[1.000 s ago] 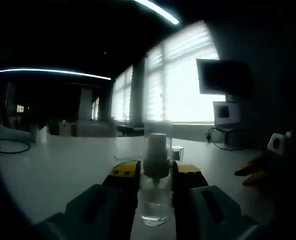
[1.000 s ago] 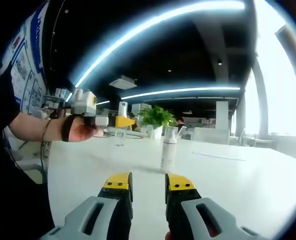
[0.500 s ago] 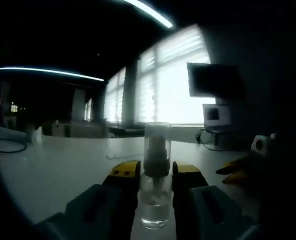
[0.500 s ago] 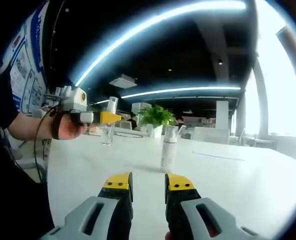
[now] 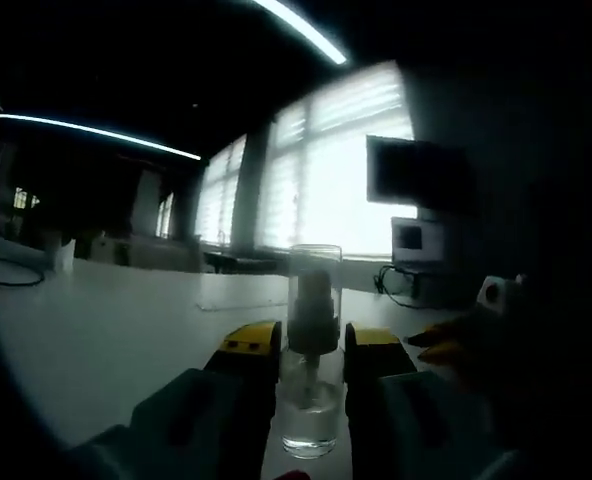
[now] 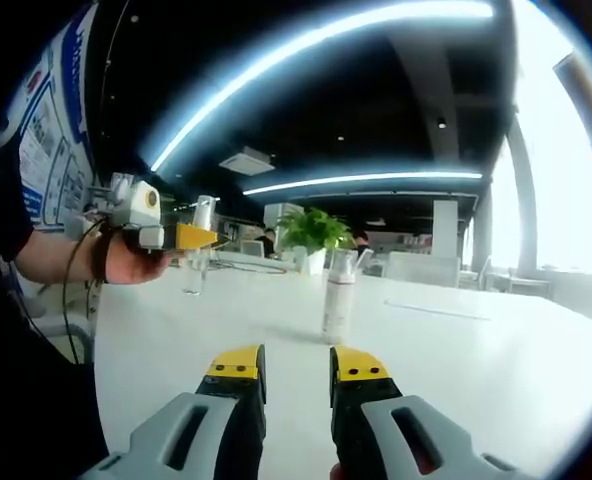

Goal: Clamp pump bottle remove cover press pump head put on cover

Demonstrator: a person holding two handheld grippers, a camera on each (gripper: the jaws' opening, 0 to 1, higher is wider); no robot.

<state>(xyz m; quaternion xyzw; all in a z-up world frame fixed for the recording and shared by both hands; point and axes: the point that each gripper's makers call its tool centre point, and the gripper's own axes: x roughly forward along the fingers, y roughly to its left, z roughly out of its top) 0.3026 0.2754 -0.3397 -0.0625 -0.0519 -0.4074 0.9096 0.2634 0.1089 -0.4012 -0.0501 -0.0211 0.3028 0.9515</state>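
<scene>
L gripper (image 5: 311, 345) has its jaws closed on the pump bottle (image 5: 310, 400), a clear bottle held upright between the two yellow tips; the tips press its sides approx. at the neck, w/ the body hanging below them and the base down near the jaw roots. The clear cover (image 5: 315, 290) is on the bottle, standing above the tips w/ the pump head visible thru it. Beyond the jaws lies a white table (image 5: 106, 330); bright windows w/ blinds (image 5: 326, 170) sit further back, and a dark monitor (image 5: 416, 175) is up and right of the tips. The R gripper's yellow tip pokes in at right of the L jaws, dim and partly hidden. In the right gripper view, R gripper (image 6: 296, 365) holds nothing: jaws parallel w/ a narrow gap, bare table showing between them. Straight ahead of the R jaws, well apart, stands a second white spray bottle (image 6: 337, 300) upright on the table (image 6: 456, 360). Far left of the jaws and above table level, a hand (image 6: 126, 262) carries the L gripper, the pump bottle clamped in its yellow tips, clear of the surface. A potted plant (image 6: 311, 235) stands behind the spray bottle.
</scene>
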